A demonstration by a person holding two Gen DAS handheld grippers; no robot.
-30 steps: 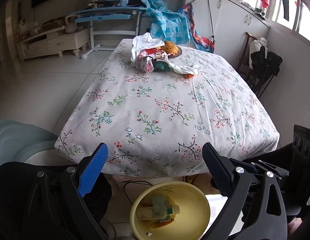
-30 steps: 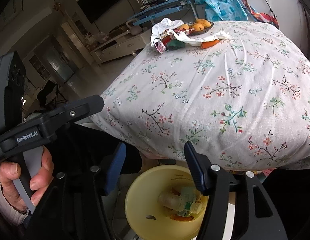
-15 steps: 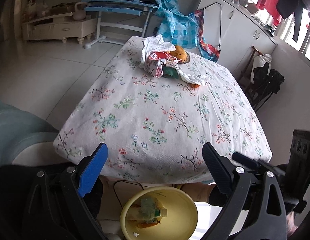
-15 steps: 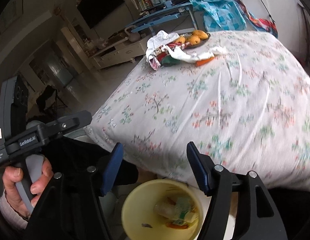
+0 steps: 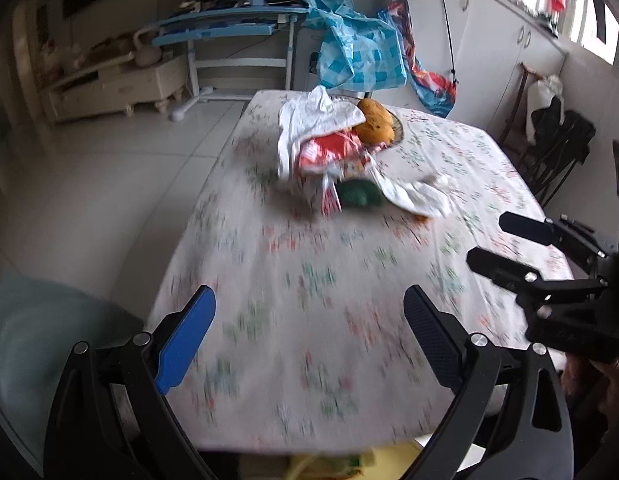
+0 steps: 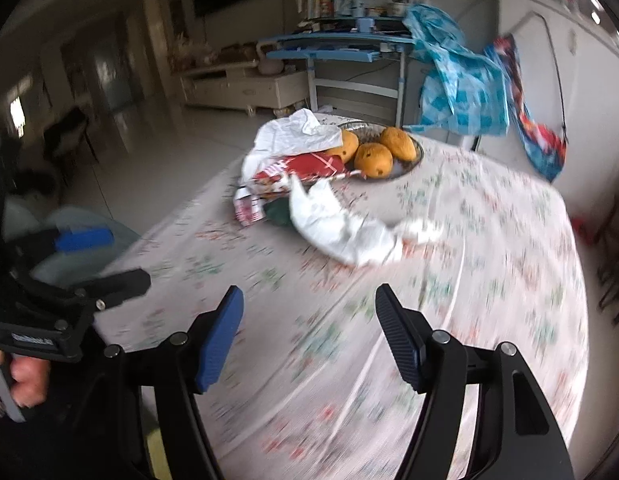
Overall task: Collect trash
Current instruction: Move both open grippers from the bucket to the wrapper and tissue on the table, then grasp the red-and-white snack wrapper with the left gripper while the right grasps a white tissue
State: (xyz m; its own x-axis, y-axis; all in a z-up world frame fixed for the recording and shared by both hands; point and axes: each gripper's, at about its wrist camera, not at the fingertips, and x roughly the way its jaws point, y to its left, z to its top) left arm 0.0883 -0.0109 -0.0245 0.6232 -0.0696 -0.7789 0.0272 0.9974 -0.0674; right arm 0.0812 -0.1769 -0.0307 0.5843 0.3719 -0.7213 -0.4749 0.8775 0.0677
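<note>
So both grippers are over the near end of the floral-print cloth tabletop [image 5: 309, 300] with nothing in them. The left gripper [image 5: 305, 332] has its jaws spread wide, and the right gripper [image 6: 309, 332] has its jaws opening, nothing between them either.

The trash is all at the far end: a crumpled white plastic bag [image 6: 293, 136], a red-and-white printed snack wrapper [image 6: 297, 168], something dark green [image 5: 357, 196] tucked under it, and a long scrunched white paper or plastic strip [image 6: 341, 232] trailing to the right.

My guess is there's a fair bit left, since that whole heap is still sitting there untouched.

Watch out for the shallow metal dish of orange-yellow mangoes [image 6: 373, 156], which is touching the pile on the far side, so a sloppy grab could drag fruit along. A yellow bin rim [image 5: 309, 468] peeks out below the near table edge.
</note>
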